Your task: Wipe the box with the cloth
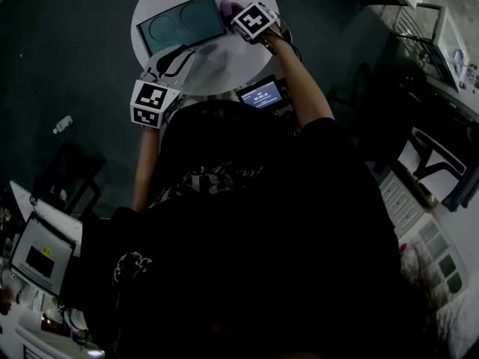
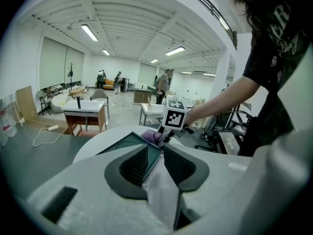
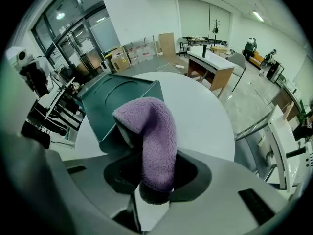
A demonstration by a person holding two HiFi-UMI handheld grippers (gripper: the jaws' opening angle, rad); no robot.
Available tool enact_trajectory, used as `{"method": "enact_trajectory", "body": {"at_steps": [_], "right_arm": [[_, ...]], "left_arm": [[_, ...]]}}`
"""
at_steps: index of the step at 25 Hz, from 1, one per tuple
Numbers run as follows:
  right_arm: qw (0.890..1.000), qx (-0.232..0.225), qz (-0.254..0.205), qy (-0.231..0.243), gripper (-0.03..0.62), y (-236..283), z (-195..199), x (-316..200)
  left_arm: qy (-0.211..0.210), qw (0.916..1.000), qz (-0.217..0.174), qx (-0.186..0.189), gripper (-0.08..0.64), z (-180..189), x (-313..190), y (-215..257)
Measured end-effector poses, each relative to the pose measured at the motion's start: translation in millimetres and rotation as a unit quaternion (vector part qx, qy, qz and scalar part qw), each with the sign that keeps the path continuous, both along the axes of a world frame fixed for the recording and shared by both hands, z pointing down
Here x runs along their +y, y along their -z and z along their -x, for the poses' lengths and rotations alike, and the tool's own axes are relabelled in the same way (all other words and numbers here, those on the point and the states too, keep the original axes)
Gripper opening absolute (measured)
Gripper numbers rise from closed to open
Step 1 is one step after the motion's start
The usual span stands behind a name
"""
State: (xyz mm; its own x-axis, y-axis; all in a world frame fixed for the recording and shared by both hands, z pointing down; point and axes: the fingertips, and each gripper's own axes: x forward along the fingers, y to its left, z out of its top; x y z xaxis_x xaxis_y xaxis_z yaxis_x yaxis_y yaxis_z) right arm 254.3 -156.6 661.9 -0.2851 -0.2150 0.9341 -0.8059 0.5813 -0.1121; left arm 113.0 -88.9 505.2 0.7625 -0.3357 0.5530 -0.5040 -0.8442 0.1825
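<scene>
A round white table stands on a dark floor in a large, bright open room. Nearest the person, the left gripper reaches onto the table. In its own view its jaws are drawn in narrow, with the near corner of the green box clamped between them. The box lies flat on the far half of the table, with two round shapes on its top. At its far right corner, the right gripper has its jaws closed on a purple cloth. The cloth curls forward from the jaws and rests on that corner of the box. Desks, chairs and several people stand well beyond the table.
</scene>
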Motion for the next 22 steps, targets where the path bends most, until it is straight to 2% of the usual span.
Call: {"method": "enact_trajectory", "body": {"at_steps": [7,15,19,21,22], "right_arm": [[1.000,0.024,-0.006,0.015,0.107,1.3,-1.1,-38.9],[0.995,0.070,-0.024,0.064,0.107,13.8,-0.4,-83.5],[0.989,0.070,-0.016,0.130,0.107,22.3,17.4,-93.1],[0.982,0.067,-0.007,0.178,0.107,24.4,32.6,-93.1],[0.976,0.084,-0.011,0.199,0.107,27.1,34.0,-98.0]], "left_arm": [[0.039,0.9992,0.006,0.000,0.100,34.4,-1.5,-2.7],[0.076,0.9971,0.009,0.001,0.100,73.8,-5.7,-6.0],[0.094,0.9955,0.011,0.003,0.100,94.4,-4.5,-7.3],[0.102,0.9947,0.014,0.003,0.100,105.2,-3.5,-9.8],[0.105,0.9943,0.015,0.003,0.100,110.6,-3.3,-11.0]]}}
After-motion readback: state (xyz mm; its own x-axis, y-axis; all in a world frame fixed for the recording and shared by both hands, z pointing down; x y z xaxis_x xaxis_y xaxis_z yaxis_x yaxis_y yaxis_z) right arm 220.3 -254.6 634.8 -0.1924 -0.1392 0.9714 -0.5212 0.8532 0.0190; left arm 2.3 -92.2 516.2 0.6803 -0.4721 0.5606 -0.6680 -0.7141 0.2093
